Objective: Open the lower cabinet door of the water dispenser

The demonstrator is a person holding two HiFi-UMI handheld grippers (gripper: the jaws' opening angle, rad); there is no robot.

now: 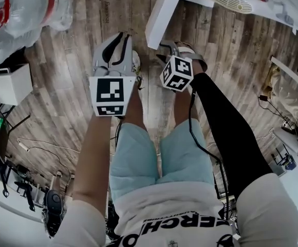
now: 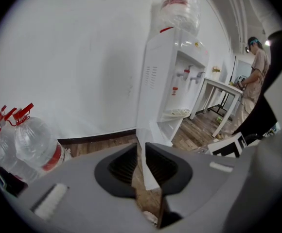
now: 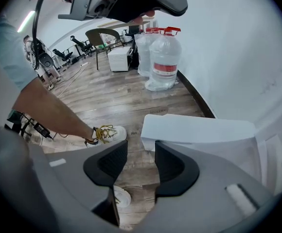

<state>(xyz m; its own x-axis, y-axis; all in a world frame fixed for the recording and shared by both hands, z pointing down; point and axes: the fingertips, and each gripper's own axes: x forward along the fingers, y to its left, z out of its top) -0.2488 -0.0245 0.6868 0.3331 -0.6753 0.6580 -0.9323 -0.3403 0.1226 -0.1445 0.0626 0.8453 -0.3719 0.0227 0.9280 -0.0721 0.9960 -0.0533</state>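
- the water dispenser [image 2: 172, 76] stands against the white wall. its lower cabinet door [image 2: 143, 136] stands swung out from the body, toward the person.
- from the head view the lower cabinet door [image 1: 162, 14] shows edge-on, a white upright panel. its long line runs from the dispenser out over the wooden floor [image 1: 103, 9], and its free end falls between the two grippers.
- the left gripper [image 1: 117, 45] sits just left of that free end, near it but apart. its own view looks straight along the panel, so the door's edge lines up with the slot between the jaws.
- the left gripper [image 2: 141, 154] has its jaws a narrow slit apart and they clamp nothing; the door edge appears beyond them, not pinched.
- the right gripper [image 1: 172, 50] lies just right of the free end and looks the nearer of the two, though only slightly.
- the right gripper [image 3: 141, 152] has its jaws wider apart and empty, with only floor and a shoe [image 3: 107, 134] in the gap. the door [image 3: 199, 130] lies just ahead and to the right of its right jaw.
- judged from this, the door is open, and any further swing means pushing the free end sideways.
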